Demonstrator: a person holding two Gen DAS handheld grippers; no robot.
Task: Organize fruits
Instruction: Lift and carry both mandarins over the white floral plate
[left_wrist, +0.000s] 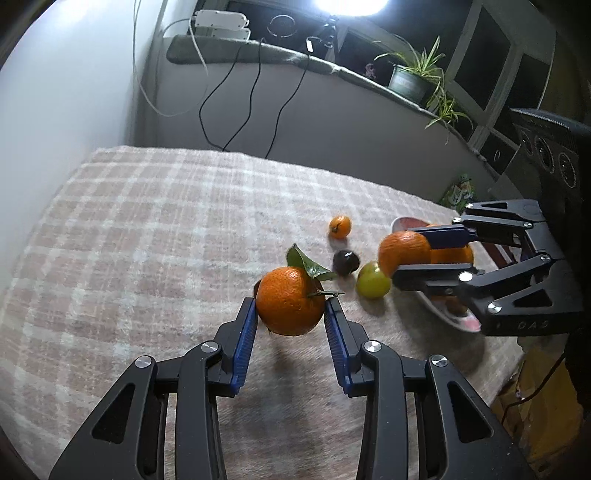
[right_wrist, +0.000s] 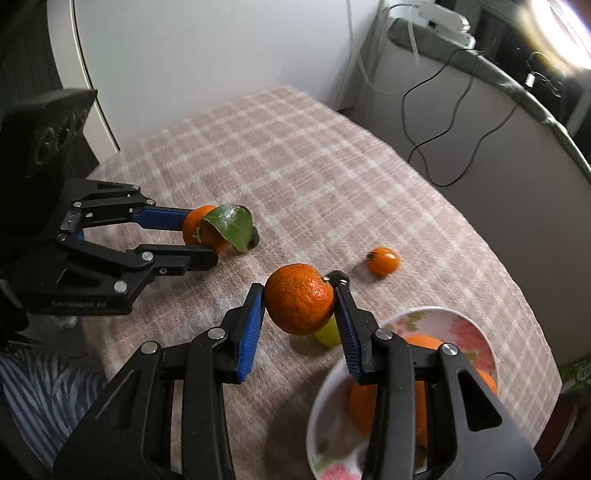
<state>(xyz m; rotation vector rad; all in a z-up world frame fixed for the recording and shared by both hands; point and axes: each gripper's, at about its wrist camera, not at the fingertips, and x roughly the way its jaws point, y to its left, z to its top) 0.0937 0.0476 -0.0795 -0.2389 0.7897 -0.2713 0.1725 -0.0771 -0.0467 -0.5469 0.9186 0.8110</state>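
Plaid tablecloth, tangerine between left tool pads

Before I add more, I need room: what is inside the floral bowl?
Orange fruits lie inside the floral bowl; the right gripper covers most of them, so their number is unclear.

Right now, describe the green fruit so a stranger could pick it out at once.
Start at the checked tablecloth and find the flowered bowl of oranges near its edge. Just outside the bowl's rim, on the cloth, lies the green fruit, next to a dark fruit. It is the only yellow-green piece; every other fruit is orange or nearly black.
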